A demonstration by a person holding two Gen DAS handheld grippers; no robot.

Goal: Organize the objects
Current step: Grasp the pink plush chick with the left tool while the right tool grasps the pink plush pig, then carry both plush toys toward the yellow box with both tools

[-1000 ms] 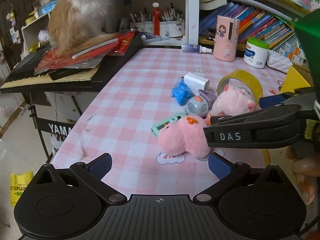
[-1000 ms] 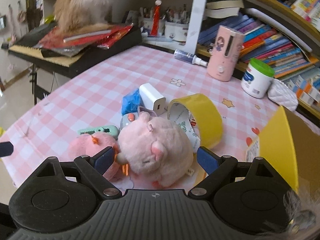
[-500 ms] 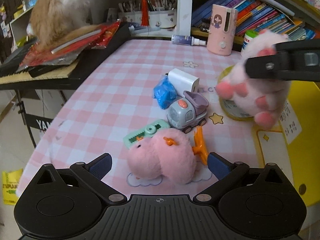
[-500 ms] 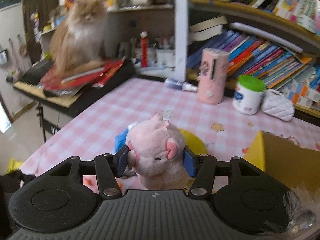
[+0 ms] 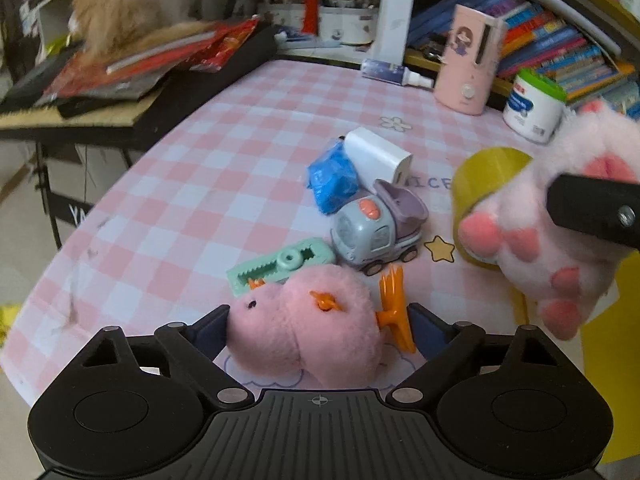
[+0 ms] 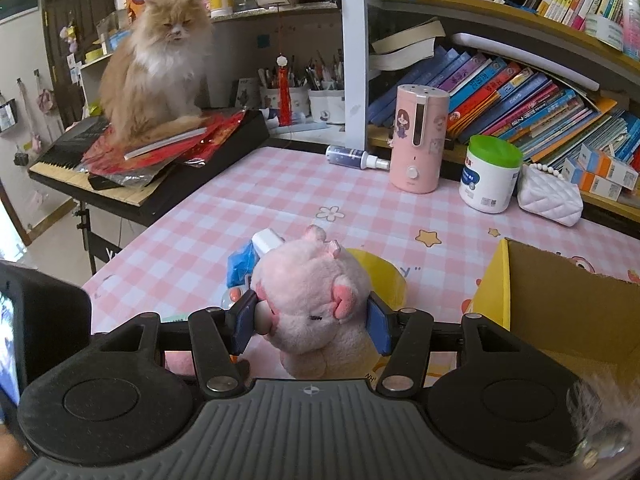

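Observation:
A pink duck plush [image 5: 320,336] with orange feet lies on the pink checked table [image 5: 192,208], close in front of me. My left gripper [image 5: 318,313] straddles it and its jaws are closing. One pad is at the duck's head and the other at its orange foot, without squeezing. My right gripper [image 6: 311,320] is shut on a pink pig plush [image 6: 312,300] and holds it above the table. In the left wrist view the pig [image 5: 540,248] hangs at the right, under a black finger [image 5: 592,212]. An open yellow cardboard box [image 6: 504,276] stands to the right.
Beyond the duck lie a mint green tool [image 5: 280,264], a toy truck [image 5: 376,228], a blue packet [image 5: 332,184], a white charger [image 5: 376,156] and a yellow tape roll [image 5: 484,176]. A pink humidifier [image 6: 418,140], jar [image 6: 490,176] and purse [image 6: 550,196] line the back. A cat [image 6: 156,60] sits on the keyboard at the left.
My right gripper shut on the pig plush and lifted it off the table. My left gripper moved in over the duck plush, and its jaws have narrowed around it.

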